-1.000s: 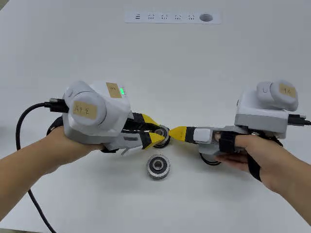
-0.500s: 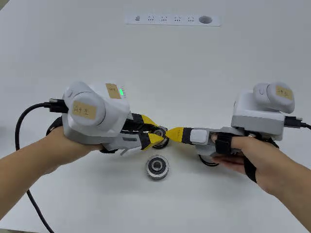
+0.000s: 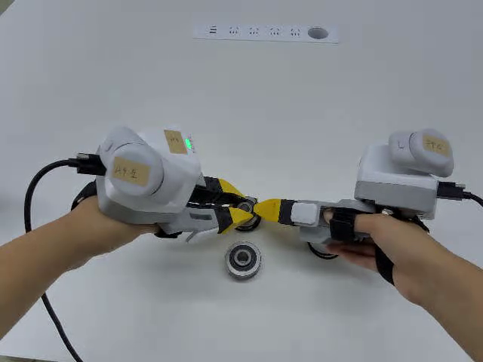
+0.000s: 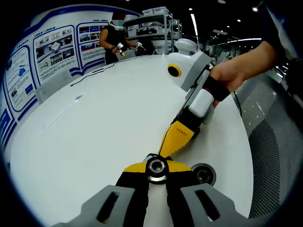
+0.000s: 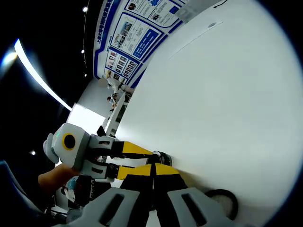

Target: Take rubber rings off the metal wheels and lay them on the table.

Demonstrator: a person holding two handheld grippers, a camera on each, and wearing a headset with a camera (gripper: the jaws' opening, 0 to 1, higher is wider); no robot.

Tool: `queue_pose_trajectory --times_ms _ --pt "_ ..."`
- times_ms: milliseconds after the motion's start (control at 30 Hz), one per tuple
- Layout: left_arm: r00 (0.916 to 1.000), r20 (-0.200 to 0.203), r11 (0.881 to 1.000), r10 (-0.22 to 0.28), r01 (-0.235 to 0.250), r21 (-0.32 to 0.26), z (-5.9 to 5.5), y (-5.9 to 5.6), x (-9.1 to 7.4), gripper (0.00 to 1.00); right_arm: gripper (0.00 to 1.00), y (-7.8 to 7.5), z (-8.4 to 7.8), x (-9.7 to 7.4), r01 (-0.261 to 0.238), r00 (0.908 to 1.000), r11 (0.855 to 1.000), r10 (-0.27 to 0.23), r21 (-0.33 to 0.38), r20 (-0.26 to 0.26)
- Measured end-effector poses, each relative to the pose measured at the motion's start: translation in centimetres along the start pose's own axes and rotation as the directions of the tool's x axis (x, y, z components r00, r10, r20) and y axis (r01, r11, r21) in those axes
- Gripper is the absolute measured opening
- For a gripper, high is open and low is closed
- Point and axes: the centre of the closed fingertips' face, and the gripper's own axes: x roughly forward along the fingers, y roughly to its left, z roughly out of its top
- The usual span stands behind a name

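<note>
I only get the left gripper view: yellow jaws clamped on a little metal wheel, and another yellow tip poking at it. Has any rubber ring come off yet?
Observer: It seems so. In the head view a black rubber ring lies on the table under the right gripper.
Visitor: Is that other tip open or closed?
Observer: Closed. The right gripper view shows its two jaws pressed together, right at the held wheel.
Visitor: Is my gripper wireless?
Observer: No. A black cable runs from the back of the left gripper.
</note>
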Motion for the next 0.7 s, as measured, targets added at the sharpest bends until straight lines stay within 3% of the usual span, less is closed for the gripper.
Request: queue_pose_trajectory --times_ms 700 --pt "1.0 0.003 1.0 -0.003 0.003 0.0 0.06 -0.09 -0.06 0.12 0.0 0.46 -0.04 0.45 -0.017 0.9998 1.0 0.017 -0.003 -0.005"
